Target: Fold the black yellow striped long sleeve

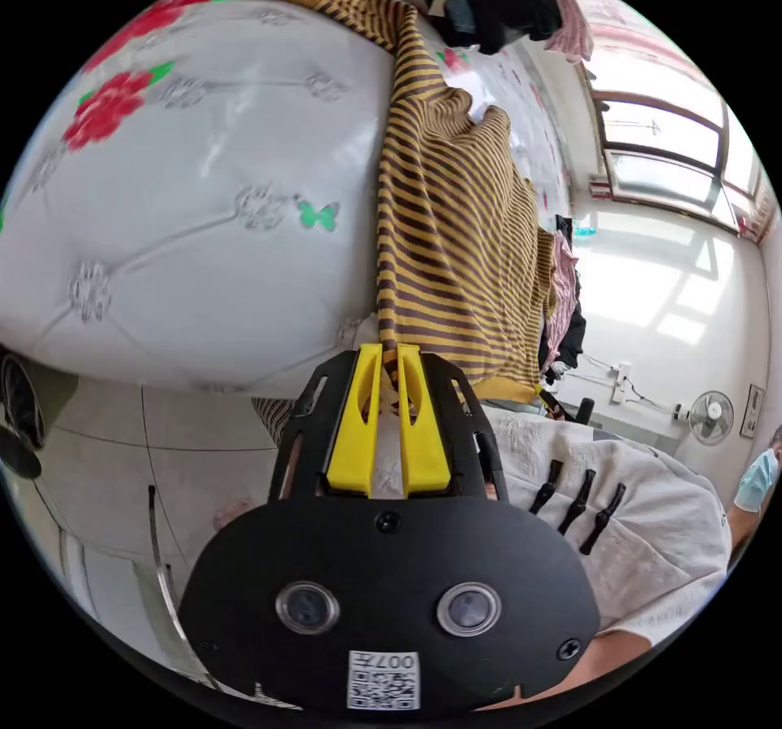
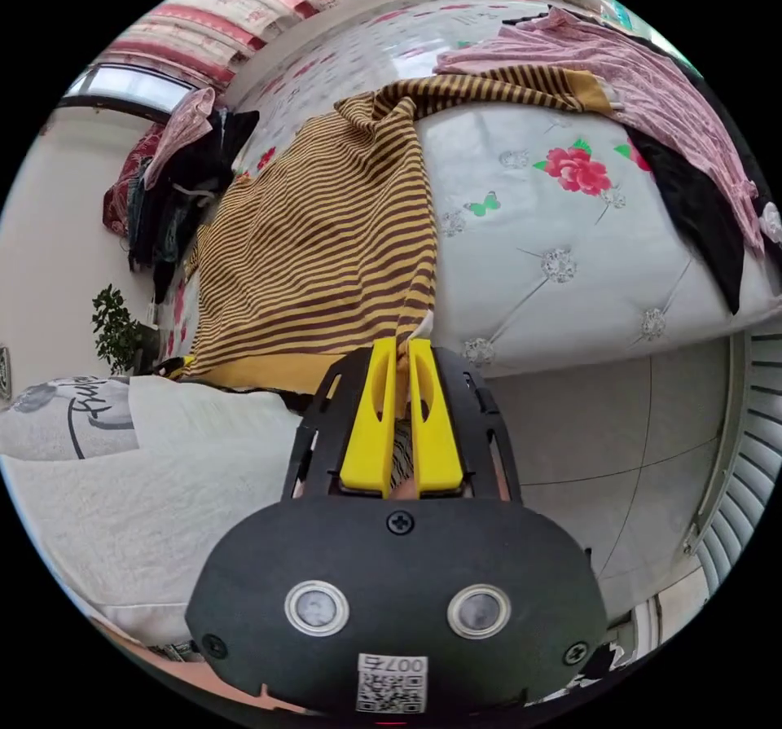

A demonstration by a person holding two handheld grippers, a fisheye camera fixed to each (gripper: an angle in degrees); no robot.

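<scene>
The striped shirt (image 2: 326, 248) lies spread on the bed (image 2: 570, 273), soft and light. Both the left gripper (image 1: 389, 354) and the right gripper (image 2: 401, 348) pinch its near edge with fingers closed; edges seem the best hold.

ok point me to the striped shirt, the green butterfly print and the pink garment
striped shirt (image 2: 318, 240), right gripper view, middle of its spread body
green butterfly print (image 1: 318, 215), left gripper view, on the white bed cover, between the wings
pink garment (image 2: 627, 69), right gripper view, its crumpled middle
</scene>
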